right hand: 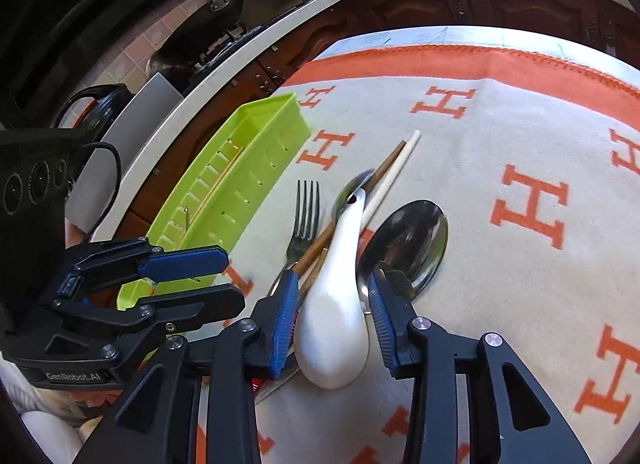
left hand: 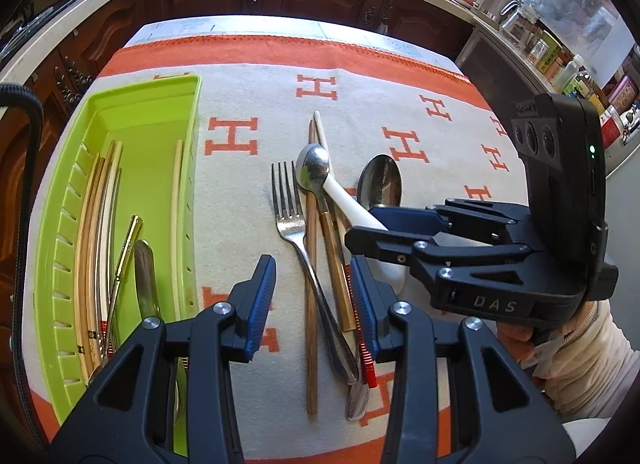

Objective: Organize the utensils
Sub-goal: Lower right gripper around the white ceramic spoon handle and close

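While the right gripper (right hand: 332,328) straddles the white ceramic spoon (right hand: 336,304), its pads stand just clear of the bowl.

The left gripper (left hand: 314,304) hangs with jaws apart over the fork (left hand: 296,232), gripping nothing. The spoon lies across wooden chopsticks (left hand: 312,304) and a steel spoon (right hand: 404,244) on the H-patterned cloth (right hand: 500,304), beside the green tray (left hand: 152,119) of chopsticks.
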The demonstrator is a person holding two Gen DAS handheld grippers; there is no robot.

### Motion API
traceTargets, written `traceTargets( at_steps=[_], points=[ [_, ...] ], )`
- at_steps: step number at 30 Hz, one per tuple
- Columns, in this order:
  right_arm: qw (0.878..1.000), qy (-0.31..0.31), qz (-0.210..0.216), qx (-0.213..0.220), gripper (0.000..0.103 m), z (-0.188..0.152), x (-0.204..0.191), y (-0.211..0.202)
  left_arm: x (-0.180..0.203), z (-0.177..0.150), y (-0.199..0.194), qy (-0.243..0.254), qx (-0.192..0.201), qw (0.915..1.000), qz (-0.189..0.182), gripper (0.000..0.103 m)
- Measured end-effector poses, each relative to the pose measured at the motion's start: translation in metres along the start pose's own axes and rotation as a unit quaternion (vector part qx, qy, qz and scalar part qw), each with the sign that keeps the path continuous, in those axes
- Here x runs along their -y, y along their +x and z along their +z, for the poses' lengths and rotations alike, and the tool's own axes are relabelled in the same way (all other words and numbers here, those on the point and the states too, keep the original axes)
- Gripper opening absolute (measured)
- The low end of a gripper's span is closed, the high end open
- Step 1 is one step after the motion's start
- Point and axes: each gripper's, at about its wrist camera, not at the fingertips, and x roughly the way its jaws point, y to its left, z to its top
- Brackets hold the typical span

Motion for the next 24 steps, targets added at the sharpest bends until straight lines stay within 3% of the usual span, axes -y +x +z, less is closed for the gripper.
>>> traceTargets(
  at_steps=[1,12,16,24],
  points=[
    [1.0,-0.009,0.002,-0.004,0.029,0.0,-0.002,0.001,-0.001,0.0,0.0,-0.001,-0.001,1.0,0.0,0.035],
    [0.999,-0.033,-0.031,0.014,0.025,-0.018,-0.022,-0.027,0.007,-0.001,-0.002,0.007,0.004,1.0,-0.004,0.035],
    [0.998,-0.042,-0.048,-0.01,0.023,-0.032,-0.026,-0.024,0.013,-0.003,0.0,0.011,0.002,0.9999,-0.006,0.035],
    [0.999,0.009,0.017,-0.044,0.023,-0.044,-0.018,-0.016,0.021,-0.006,-0.003,0.02,0.005,0.9997,-0.008,0.035]
  ],
)
